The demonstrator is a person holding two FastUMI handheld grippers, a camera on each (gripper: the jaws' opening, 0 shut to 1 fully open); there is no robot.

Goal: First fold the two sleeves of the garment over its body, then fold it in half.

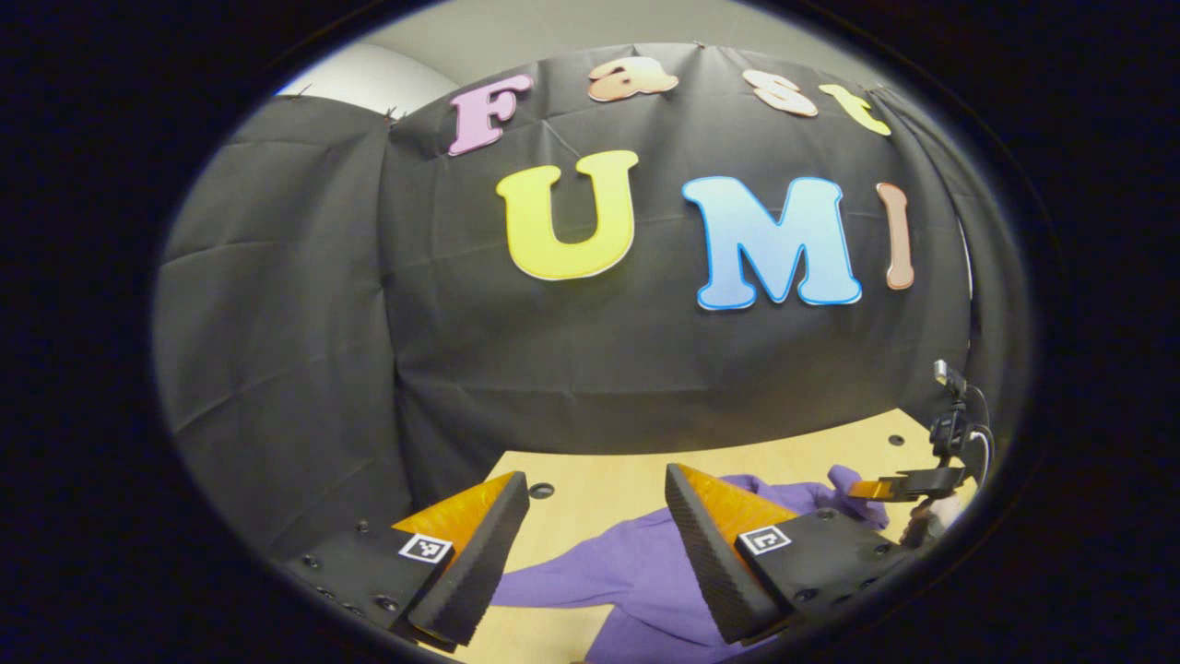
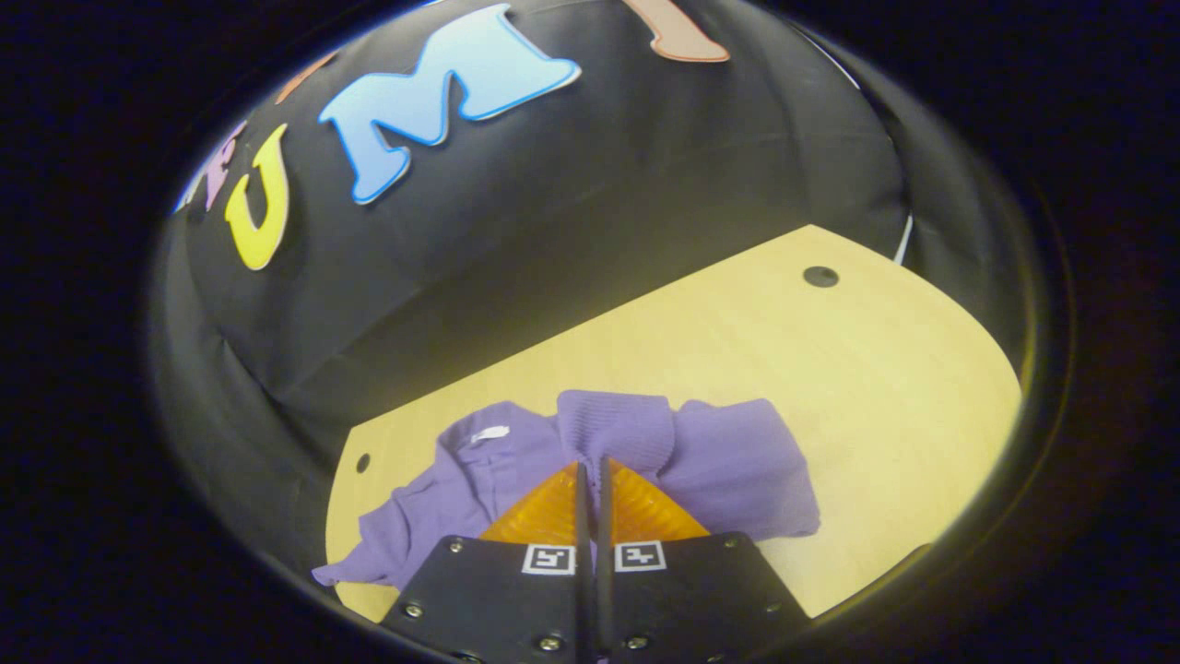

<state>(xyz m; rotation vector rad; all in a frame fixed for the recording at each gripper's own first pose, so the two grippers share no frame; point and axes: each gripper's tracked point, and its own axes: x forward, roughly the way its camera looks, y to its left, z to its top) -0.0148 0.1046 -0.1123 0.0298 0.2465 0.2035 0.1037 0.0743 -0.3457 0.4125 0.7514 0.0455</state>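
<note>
A purple garment (image 2: 737, 461) lies crumpled on the wooden table (image 2: 830, 369), its collar with a white tag (image 2: 489, 433) to the left. My right gripper (image 2: 593, 466) is shut on one sleeve, and the ribbed cuff (image 2: 613, 426) sticks out past the fingertips, lifted over the body. In the left gripper view my left gripper (image 1: 595, 475) hovers open above the garment (image 1: 627, 581), nothing between its fingers. The right gripper (image 1: 908, 487) appears at the far right there, holding the purple cuff (image 1: 843, 480).
The table (image 1: 590, 498) has small round holes (image 2: 820, 276) near its back edge and ends against the black cloth wall (image 1: 599, 369). Bare wood stretches to the right of the garment in the right gripper view.
</note>
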